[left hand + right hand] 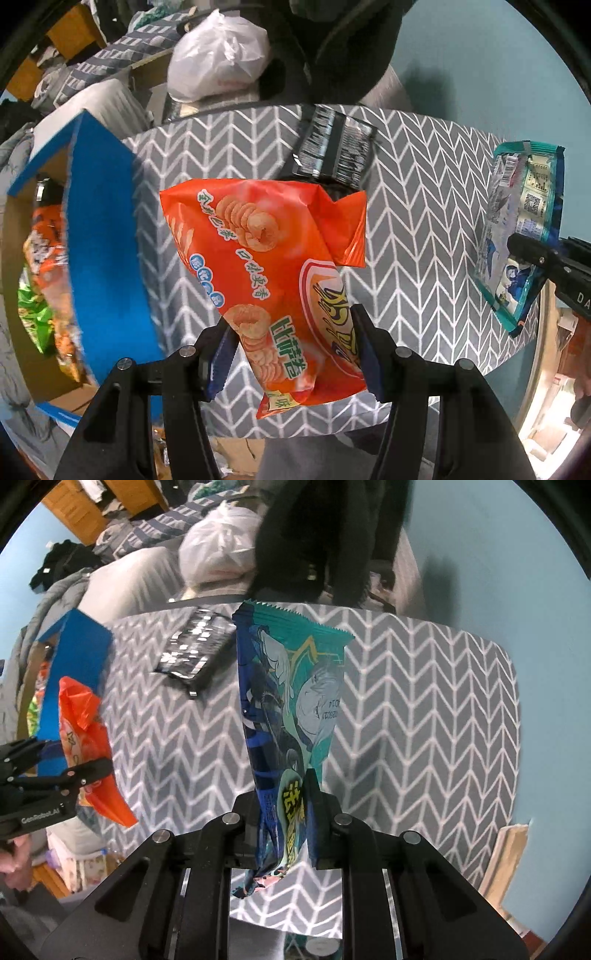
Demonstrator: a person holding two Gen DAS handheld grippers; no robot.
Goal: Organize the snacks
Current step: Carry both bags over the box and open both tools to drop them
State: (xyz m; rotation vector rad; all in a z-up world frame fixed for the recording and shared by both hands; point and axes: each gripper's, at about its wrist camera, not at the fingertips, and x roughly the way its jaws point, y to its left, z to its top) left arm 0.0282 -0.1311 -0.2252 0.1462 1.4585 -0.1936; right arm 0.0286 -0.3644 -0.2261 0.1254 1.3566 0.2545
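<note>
Both hand-held grippers pinch snacks: left (295,354) orange bag (269,266), right (282,823) teal packet (291,701).

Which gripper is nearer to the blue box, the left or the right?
Left. The left gripper, holding the orange bag, hangs just beside the blue box. The right gripper, holding the teal packet, is farther across the table.

"GenRobot.AI" on the left hand-held gripper (55,771); Chinese characters on the orange snack bag (273,280).
</note>
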